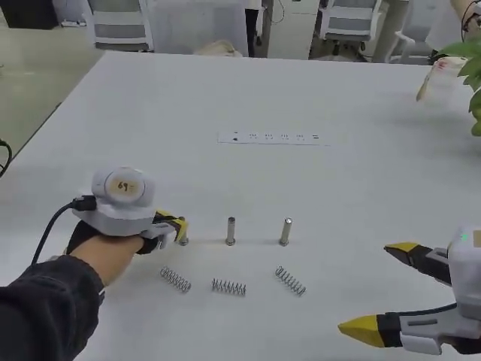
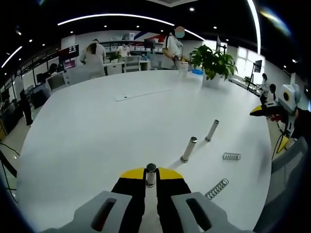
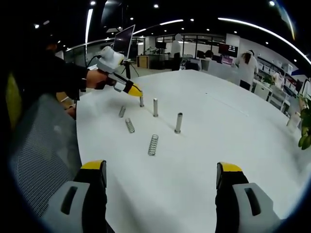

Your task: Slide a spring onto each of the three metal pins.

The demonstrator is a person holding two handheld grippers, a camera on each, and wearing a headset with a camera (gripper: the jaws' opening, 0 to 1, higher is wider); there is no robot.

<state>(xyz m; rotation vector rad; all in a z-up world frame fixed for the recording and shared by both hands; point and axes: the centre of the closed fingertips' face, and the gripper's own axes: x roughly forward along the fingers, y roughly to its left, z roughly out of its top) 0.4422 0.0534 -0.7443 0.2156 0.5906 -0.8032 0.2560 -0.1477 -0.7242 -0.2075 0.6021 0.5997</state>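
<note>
Bright, even indoor light from overhead ceiling strips [image 2: 112,15] and spot lamps [image 3: 156,6], seen in both gripper views. White counter [image 1: 248,98] pale, close to washed out in head view, soft sheen, no hard glare. Shadows faint and short: small ones at foot of pins [image 1: 231,231], thin ones under springs [image 1: 228,286]. Head view sharp at centre, plant [image 1: 473,75] at right edge soft. Gripper views strong fisheye bend, counter edge curved, background people [image 2: 95,51] small, slightly blurred
</note>
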